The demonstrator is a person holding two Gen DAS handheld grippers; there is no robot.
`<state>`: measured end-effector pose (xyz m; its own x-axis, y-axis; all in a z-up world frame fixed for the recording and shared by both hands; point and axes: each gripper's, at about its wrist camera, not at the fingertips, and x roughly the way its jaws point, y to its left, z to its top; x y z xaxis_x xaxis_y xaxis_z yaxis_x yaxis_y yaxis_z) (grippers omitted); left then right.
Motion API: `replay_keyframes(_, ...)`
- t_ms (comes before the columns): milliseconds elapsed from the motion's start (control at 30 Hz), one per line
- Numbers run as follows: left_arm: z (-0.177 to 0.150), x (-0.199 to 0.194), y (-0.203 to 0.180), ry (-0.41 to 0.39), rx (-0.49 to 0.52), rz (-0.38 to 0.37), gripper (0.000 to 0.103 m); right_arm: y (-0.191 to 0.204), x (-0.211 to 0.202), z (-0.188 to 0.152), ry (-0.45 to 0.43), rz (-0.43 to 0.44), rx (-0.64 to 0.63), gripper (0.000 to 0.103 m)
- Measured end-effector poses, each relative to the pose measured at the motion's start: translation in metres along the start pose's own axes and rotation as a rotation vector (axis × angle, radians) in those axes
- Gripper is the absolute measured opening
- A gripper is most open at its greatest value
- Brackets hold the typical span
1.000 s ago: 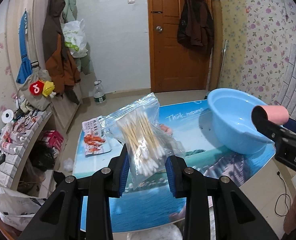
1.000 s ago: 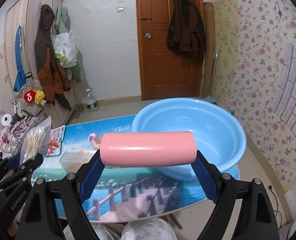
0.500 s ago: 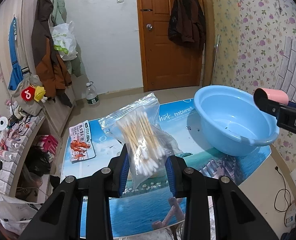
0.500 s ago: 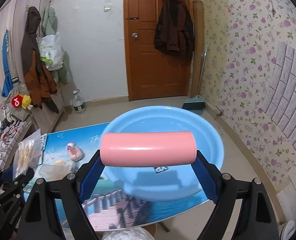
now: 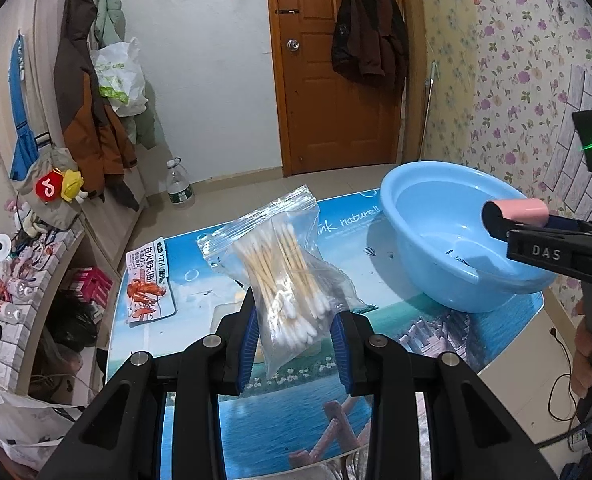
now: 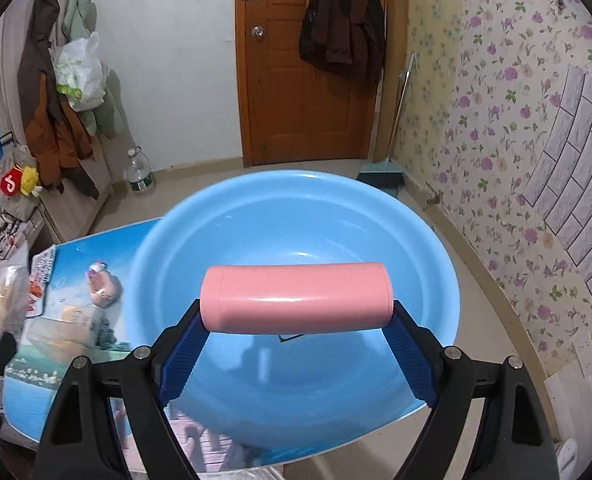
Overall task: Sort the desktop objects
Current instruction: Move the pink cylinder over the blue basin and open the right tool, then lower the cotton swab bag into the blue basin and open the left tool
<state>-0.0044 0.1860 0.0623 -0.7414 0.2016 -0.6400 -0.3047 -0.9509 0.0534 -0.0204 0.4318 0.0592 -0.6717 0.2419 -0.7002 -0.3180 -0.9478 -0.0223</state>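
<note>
My left gripper (image 5: 293,334) is shut on a clear zip bag of cotton swabs (image 5: 283,272) and holds it above the table. My right gripper (image 6: 296,334) is shut on a pink cylinder (image 6: 296,298), held sideways by its ends over the blue basin (image 6: 296,224). In the left wrist view the pink cylinder (image 5: 524,212) and the right gripper hover over the near side of the basin (image 5: 428,204) at the table's right end.
A seafood snack packet (image 5: 149,280) lies at the table's left edge. A small pink figure (image 6: 103,286) and a clear box (image 6: 73,320) lie left of the basin. The table (image 5: 296,412) has a printed seascape top. Shelves with clutter stand on the left.
My right gripper has moved with the pink cylinder over the basin, which now fills its view. My left gripper still holds the swab bag and has moved a little toward the basin.
</note>
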Motion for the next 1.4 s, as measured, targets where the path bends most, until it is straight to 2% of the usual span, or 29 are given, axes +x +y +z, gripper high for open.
replay_keyframes(333, 0.014, 0.013, -0.016, 0.001, 0.018, -0.016, 0.031, -0.006, 0.038, -0.002, 0.08, -0.002, 0.021, 0.088)
replay_keyframes(533, 0.023, 0.021, -0.032, 0.006, 0.038, -0.03, 0.031, -0.013, 0.048, 0.001, 0.093, -0.014, 0.022, 0.088)
replay_keyframes(767, 0.03, 0.031, -0.046, 0.018, 0.038, -0.04, 0.031, -0.01, 0.039, 0.003, 0.047, -0.03, -0.024, 0.09)
replay_keyframes(933, 0.033, 0.033, -0.063, 0.017, 0.062, -0.046, 0.031, -0.022, 0.032, 0.006, 0.03, -0.014, -0.004, 0.09)
replay_keyframes(1400, 0.044, 0.046, -0.132, 0.025, 0.13, -0.107, 0.031, -0.091, 0.011, -0.003, 0.014, -0.04, 0.097, 0.09)
